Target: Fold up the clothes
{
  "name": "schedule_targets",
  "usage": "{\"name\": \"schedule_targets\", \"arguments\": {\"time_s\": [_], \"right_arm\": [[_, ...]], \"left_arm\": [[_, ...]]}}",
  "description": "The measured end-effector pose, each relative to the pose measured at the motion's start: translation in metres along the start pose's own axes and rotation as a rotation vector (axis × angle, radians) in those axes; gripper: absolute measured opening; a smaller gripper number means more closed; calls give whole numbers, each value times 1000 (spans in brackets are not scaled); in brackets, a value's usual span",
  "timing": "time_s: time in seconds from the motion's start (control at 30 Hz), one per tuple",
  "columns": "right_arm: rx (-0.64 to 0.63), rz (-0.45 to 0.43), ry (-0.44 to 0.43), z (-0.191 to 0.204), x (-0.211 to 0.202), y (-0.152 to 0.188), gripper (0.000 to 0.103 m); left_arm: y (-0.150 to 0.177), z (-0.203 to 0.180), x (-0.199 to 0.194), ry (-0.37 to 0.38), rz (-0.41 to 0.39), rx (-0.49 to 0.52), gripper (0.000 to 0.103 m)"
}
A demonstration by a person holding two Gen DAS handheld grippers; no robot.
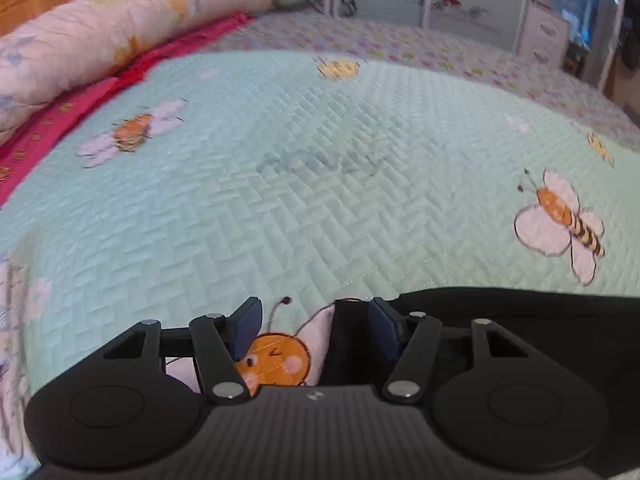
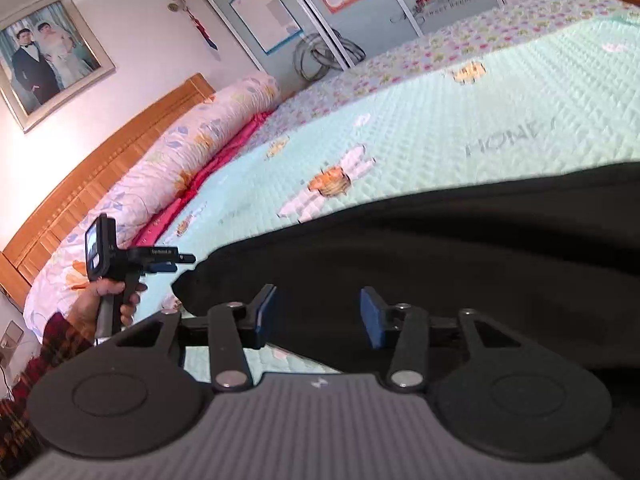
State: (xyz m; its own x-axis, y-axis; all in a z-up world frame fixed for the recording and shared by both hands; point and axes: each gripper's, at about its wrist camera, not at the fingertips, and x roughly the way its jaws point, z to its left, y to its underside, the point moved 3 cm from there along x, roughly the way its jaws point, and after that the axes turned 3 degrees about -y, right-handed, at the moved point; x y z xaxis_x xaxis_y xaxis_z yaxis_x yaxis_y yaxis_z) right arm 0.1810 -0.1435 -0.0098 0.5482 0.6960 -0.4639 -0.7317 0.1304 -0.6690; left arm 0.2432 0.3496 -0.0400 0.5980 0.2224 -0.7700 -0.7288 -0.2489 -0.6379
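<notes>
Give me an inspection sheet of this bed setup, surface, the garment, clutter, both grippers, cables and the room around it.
Surface: mint quilted bedspread printed with bees and flowers, laid flat.
Job's things: black garment spread on the near part of the bedspread.
Clutter: rolled floral duvet lying along the wooden headboard.
Grippers: left gripper open, at the garment's edge, its right finger on the black cloth; right gripper open, over the garment, nothing between the fingers.
Cables: coiled grey hose or cable beyond the far side of the bed; thin cord on the wall at lower left.
Surroundings: framed photograph on the wall; glass sliding doors with posters.
</notes>
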Motion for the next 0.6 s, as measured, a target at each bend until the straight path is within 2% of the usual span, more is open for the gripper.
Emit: {"name": "schedule_targets", "arguments": {"time_s": [0.1, 0.23, 0.27, 0.3, 0.33, 0.37, 0.43, 0.53, 0.6], "right_arm": [[26, 21, 9, -11, 8, 5, 48], [39, 31, 25, -22, 12, 8, 49], [39, 32, 27, -23, 13, 8, 49], [39, 33, 29, -23, 13, 8, 49], [40, 35, 31, -24, 13, 8, 49], [35, 37, 35, -23, 13, 8, 49], [21, 44, 44, -19, 12, 5, 49], [-46, 35, 79, -8, 13, -10, 49], [-127, 36, 132, -1, 24, -25, 52]], "left_arm": [[0, -4, 13, 70, 42, 11, 62], [1, -7, 17, 118, 40, 2, 60], [1, -9, 18, 122, 42, 2, 49], [1, -10, 19, 123, 43, 3, 48], [2, -13, 17, 115, 31, 18, 42], [2, -18, 14, 103, 13, 46, 24], [0, -28, 4, 41, -35, 90, 1], [-6, -43, -14, -72, -132, 161, 1], [-10, -47, -20, -70, -163, 172, 1]]}}
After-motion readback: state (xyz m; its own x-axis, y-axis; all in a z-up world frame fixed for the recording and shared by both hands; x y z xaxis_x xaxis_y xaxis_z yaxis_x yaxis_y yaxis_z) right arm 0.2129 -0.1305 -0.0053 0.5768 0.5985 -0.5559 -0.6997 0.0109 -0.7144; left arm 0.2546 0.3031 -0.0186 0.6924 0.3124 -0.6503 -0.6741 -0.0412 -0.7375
